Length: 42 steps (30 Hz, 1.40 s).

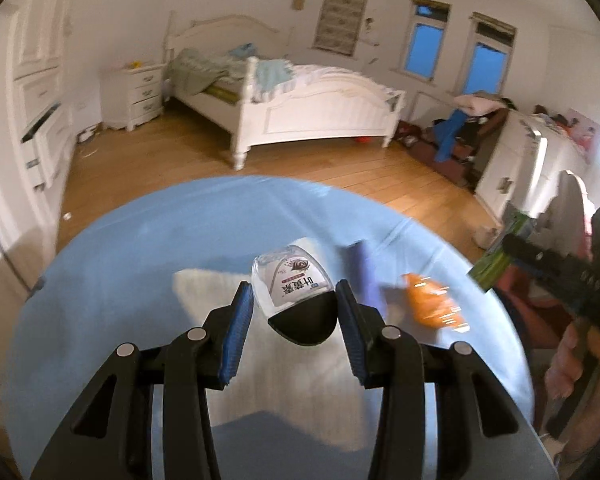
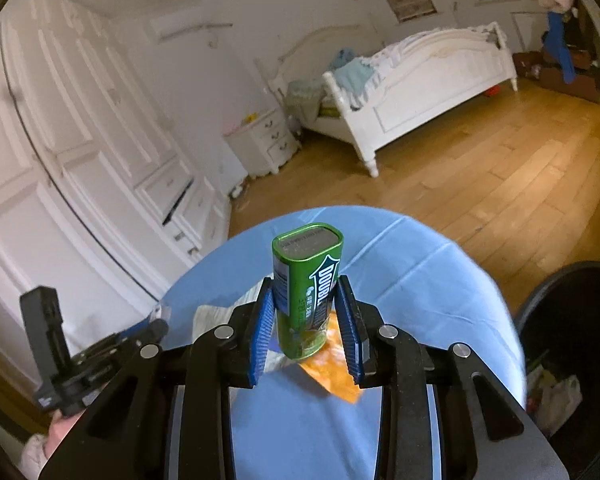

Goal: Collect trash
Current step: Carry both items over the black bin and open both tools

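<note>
Left gripper (image 1: pixel 294 307) was clamped on a small clear bottle (image 1: pixel 290 282) with a black cap and white label, cap end toward the camera, both blue pads pressing its sides. The bottle was held above the round table (image 1: pixel 100 264) with the blue cover, roughly over its middle.

Right gripper (image 2: pixel 305 309) was closed on a green tin (image 2: pixel 306 280), pads on its two narrow sides, the tin's flat end pointing away toward the far table edge. It was likewise held over the table and not resting on it.

Containers: a black bin (image 2: pixel 572 320) stood on the floor just off the table's right edge in the right wrist view, with a pale plastic bag (image 2: pixel 556 396) and other scraps visible inside. How full it was could not be told.

On the table: an orange wrapper (image 1: pixel 434 306) near the right edge, a purple item (image 1: pixel 366 276) just beside it (blurred, could not identify), and a crumpled white tissue (image 1: pixel 204 292) left of centre. In the right wrist view the orange wrapper lay directly below the held tin.

Far table edge gave onto bare wooden floor (image 1: pixel 300 160) running up to the white bed (image 1: pixel 316 108). White cabinets (image 2: pixel 80 120) ran close along the left edge, one drawer hanging open.
</note>
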{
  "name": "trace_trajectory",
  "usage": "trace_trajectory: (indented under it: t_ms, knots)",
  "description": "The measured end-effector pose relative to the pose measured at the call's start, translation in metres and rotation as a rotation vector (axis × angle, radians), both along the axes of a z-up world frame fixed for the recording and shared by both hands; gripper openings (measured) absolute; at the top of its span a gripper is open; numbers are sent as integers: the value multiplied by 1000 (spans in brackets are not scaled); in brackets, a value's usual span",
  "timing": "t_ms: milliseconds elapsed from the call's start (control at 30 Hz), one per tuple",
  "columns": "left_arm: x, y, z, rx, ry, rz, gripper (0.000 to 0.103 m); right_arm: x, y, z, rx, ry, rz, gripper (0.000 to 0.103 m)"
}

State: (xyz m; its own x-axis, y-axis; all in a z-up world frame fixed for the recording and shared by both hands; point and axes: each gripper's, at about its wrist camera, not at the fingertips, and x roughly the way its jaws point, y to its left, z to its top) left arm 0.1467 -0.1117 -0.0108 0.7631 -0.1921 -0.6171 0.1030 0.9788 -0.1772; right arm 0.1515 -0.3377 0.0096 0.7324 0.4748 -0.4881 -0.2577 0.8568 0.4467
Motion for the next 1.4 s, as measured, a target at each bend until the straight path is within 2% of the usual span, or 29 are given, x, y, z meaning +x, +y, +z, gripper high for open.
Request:
trace_trajectory:
  t_ms: [400,667,833,1067,1400]
  knots:
    - [29,-118,7,-53,-2,-245,42,-53,-106,1,23,-45,-194,31]
    - [31,-198,-13,-98,55,-385,42,-74,-174,-24,39,-15,-334,31]
    - [37,-243,-26,-96,83,-463,42,-82,-206,-46,51,20,-392,31]
    - [39,-282,-41,-81,128,-513,42,-79,-214,-71,63,66,-423,31]
    - [42,-306,-56,-39,169,-561,42,-75,-231,-101,87,121,-453,31]
